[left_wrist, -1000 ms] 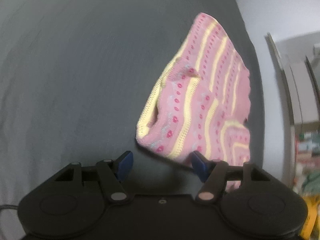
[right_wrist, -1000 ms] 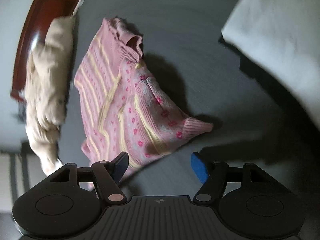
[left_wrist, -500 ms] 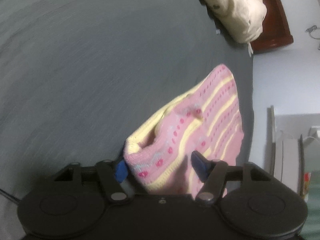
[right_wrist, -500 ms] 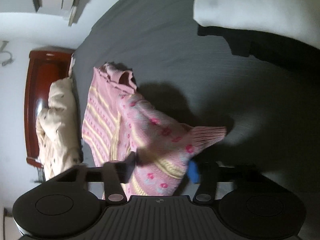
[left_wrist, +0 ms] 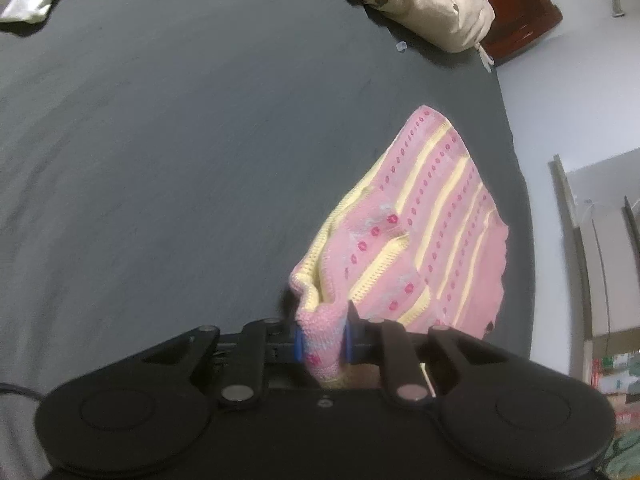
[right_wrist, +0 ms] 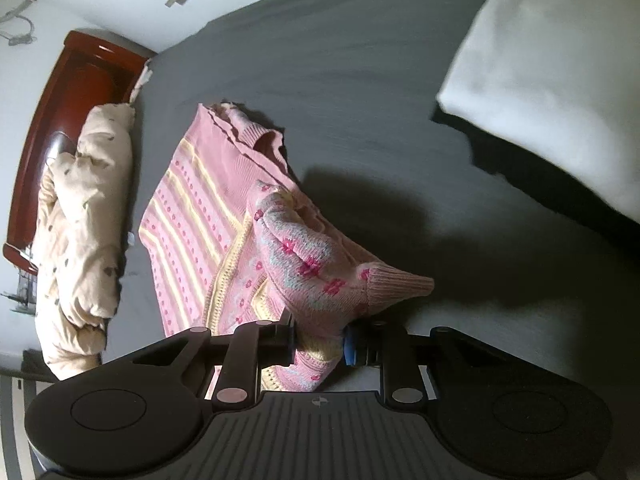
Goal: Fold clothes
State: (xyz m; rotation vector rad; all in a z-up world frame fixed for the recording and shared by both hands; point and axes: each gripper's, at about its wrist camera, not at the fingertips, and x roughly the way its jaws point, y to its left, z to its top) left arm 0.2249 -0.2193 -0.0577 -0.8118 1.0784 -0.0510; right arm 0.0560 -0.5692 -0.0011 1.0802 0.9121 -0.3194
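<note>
A pink knitted sweater (left_wrist: 424, 240) with yellow stripes and darker pink dots lies on the dark grey bed sheet (left_wrist: 180, 140), near the sheet's right edge in the left wrist view. The left gripper (left_wrist: 322, 344) has its two blue-padded fingers drawn in tight on a bunched fold of the sweater's near edge, the knit squeezed between them and lifted a little off the sheet. In the right wrist view the right gripper (right_wrist: 320, 344) is likewise closed on the sweater (right_wrist: 224, 232), pinching the fabric just beside the sleeve whose ribbed cuff (right_wrist: 400, 284) points out to the right; the rest of the garment spreads away to the far left. A cream quilted bundle (right_wrist: 80, 232) lies on the left next to a dark red wooden headboard (right_wrist: 68, 92), and a white pillow (right_wrist: 560, 60) sits at the far right, well apart from the sweater.
</note>
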